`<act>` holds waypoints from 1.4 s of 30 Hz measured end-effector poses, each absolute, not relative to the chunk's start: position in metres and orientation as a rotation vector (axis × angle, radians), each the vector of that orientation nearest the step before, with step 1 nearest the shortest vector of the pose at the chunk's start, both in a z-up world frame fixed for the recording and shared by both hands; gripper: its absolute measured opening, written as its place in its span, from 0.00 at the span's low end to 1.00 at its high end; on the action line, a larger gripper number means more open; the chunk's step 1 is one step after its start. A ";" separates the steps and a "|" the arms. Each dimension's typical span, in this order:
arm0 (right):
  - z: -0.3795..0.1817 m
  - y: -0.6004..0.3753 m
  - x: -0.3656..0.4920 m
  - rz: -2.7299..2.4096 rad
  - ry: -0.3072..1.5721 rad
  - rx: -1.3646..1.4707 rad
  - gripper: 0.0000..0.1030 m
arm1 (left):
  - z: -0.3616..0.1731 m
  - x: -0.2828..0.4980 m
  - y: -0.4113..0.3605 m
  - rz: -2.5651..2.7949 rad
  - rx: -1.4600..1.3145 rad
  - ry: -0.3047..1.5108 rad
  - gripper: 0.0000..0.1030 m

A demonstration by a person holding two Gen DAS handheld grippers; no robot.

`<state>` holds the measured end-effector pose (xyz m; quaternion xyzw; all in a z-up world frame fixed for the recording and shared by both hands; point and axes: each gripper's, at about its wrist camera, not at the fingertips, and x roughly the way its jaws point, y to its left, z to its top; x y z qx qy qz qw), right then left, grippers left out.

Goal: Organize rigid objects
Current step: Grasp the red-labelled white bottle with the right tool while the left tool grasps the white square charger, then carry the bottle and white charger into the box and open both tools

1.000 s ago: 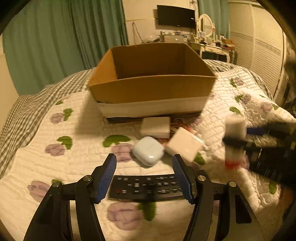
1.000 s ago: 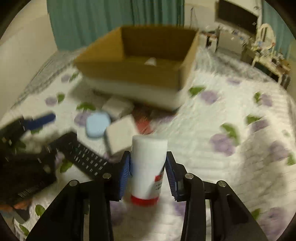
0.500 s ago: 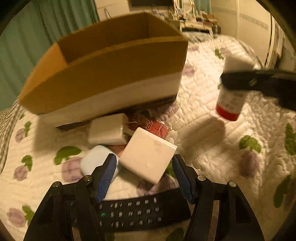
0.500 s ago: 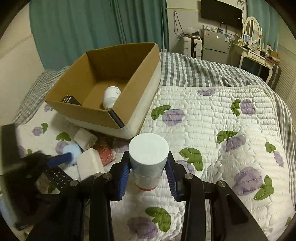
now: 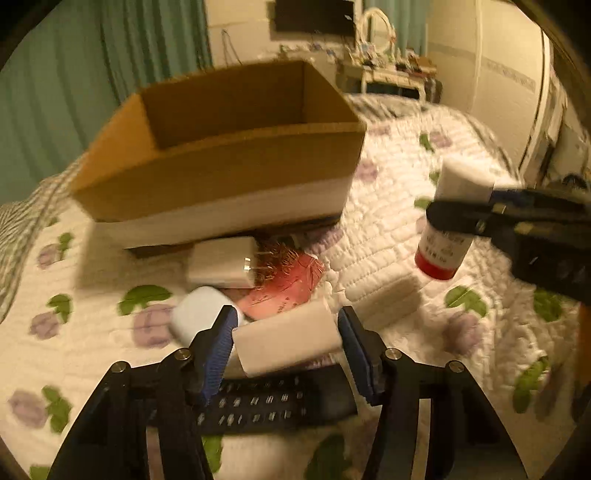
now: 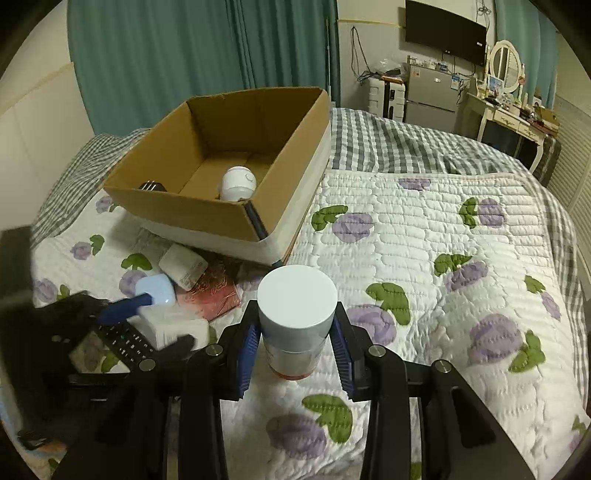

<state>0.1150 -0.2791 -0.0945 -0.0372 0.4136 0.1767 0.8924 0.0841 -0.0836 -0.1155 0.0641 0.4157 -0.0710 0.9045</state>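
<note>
White block [image 5: 286, 341] now between left fingers [image 5: 218, 345]

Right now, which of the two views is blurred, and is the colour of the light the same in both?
Left wrist view: motion blur smears the cardboard box and the quilt, under a warm yellow cast. Right wrist view: mostly sharp and neutral in colour, only the left tongs at its edge are smeared.

I see a bed with a white floral quilt [image 6: 424, 236] over a grey checked blanket [image 6: 399, 136]. Teal curtains [image 6: 207, 51] behind; wall television [image 6: 445, 31], dressing table with mirror [image 6: 504, 66] at right. Warm indoor light.
</note>
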 end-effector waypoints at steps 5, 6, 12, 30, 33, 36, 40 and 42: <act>-0.080 -0.276 0.092 0.359 0.826 -0.083 0.36 | -0.085 0.062 -0.067 -0.113 0.067 0.792 0.55; -0.075 -0.276 0.083 0.362 0.822 -0.078 0.36 | -0.081 0.060 -0.066 -0.110 0.061 0.784 0.55; -0.053 -0.274 0.065 0.375 0.783 -0.077 0.36 | -0.039 0.048 -0.059 -0.071 0.050 0.704 0.55; 0.038 -0.222 0.180 0.449 0.593 -0.062 0.35 | 0.030 0.192 -0.033 -0.024 0.106 0.556 0.55; 0.014 -0.214 0.219 0.441 0.643 -0.050 0.35 | 0.000 0.226 -0.030 -0.023 0.132 0.593 0.55; -0.015 -0.208 0.252 0.428 0.707 -0.044 0.35 | -0.027 0.252 -0.027 -0.018 0.133 0.633 0.55; -0.045 -0.199 0.281 0.430 0.759 -0.042 0.36 | -0.055 0.269 -0.027 -0.004 0.167 0.646 0.55; -0.052 -0.201 0.290 0.427 0.759 -0.030 0.36 | -0.062 0.272 -0.025 0.001 0.157 0.654 0.57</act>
